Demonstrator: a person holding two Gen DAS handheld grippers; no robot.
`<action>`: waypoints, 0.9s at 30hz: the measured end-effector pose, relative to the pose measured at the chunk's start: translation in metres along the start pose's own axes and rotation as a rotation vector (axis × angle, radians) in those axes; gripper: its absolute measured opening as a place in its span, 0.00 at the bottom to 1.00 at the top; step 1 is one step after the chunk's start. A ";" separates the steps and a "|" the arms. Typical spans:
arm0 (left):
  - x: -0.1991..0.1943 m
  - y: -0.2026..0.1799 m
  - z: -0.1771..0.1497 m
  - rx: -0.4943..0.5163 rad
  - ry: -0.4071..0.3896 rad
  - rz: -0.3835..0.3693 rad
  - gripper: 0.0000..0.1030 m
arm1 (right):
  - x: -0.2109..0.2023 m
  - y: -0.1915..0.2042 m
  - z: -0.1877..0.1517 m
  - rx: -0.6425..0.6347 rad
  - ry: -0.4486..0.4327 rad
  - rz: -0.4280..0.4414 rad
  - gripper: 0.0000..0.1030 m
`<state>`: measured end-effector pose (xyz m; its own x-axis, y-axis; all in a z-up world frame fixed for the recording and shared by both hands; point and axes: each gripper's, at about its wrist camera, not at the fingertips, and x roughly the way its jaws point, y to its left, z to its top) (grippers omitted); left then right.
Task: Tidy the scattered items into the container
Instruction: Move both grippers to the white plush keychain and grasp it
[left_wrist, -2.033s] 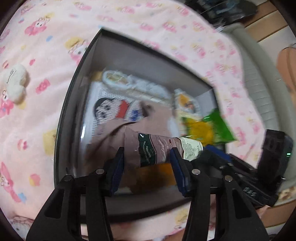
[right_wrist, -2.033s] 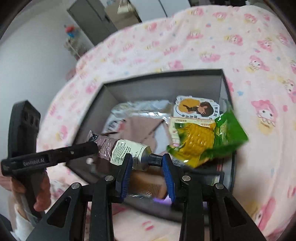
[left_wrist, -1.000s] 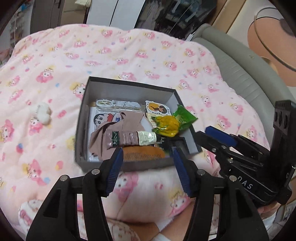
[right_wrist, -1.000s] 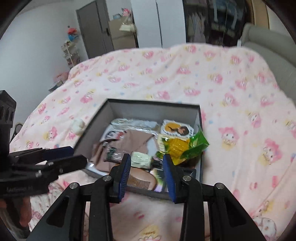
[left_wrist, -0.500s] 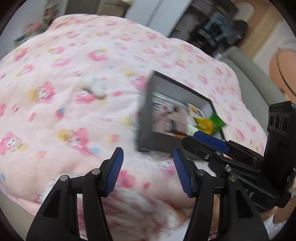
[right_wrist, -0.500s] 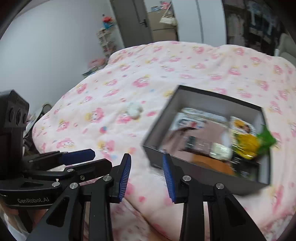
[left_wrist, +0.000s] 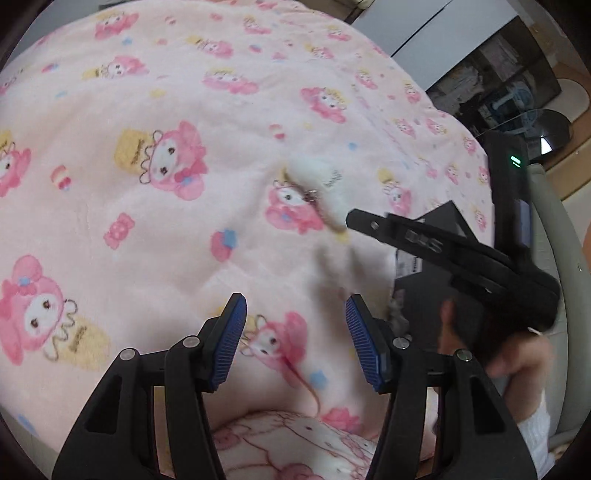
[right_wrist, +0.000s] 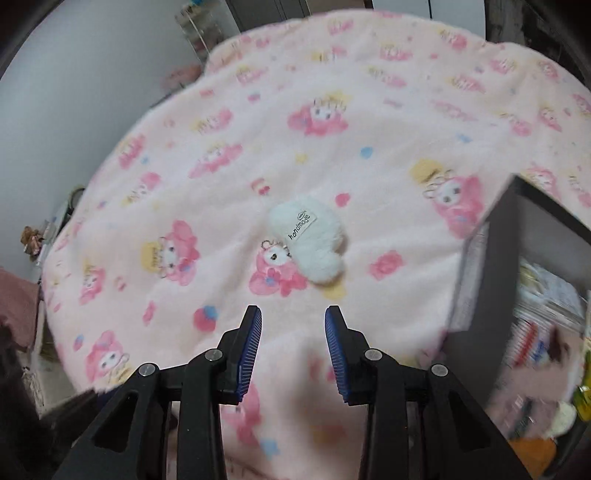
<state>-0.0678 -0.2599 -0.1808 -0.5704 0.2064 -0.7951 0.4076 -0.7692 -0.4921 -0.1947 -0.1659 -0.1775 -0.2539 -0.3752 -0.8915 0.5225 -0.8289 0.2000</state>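
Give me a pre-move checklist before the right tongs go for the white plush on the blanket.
1. Right tongs open and empty: ok.
2. White plush in line ahead of the right tongs, nothing in between: ok.
3. Plush lies free on the blanket, nothing on top of it: ok.
4. Left tongs open and empty: ok.
5. Box open to the right: ok.
6. Space left in the box: cannot tell, blurred.

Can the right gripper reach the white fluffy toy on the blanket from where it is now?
Probably yes. The right gripper has its jaws open and empty, and the white fluffy toy lies straight ahead on the pink blanket with nothing between them. The dark box stands off to the right.
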 end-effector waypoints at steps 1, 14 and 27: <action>0.006 0.005 0.002 -0.009 0.008 -0.007 0.56 | 0.014 0.003 0.006 -0.009 0.005 -0.052 0.31; 0.015 0.017 0.014 -0.050 0.008 -0.051 0.55 | 0.032 -0.024 0.008 0.072 0.026 0.046 0.17; -0.009 -0.075 -0.048 0.105 0.051 -0.081 0.56 | -0.136 -0.063 -0.136 0.074 -0.109 0.193 0.03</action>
<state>-0.0596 -0.1748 -0.1538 -0.5603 0.2984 -0.7727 0.2837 -0.8073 -0.5175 -0.0823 -0.0060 -0.1238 -0.2435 -0.5685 -0.7858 0.5098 -0.7643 0.3950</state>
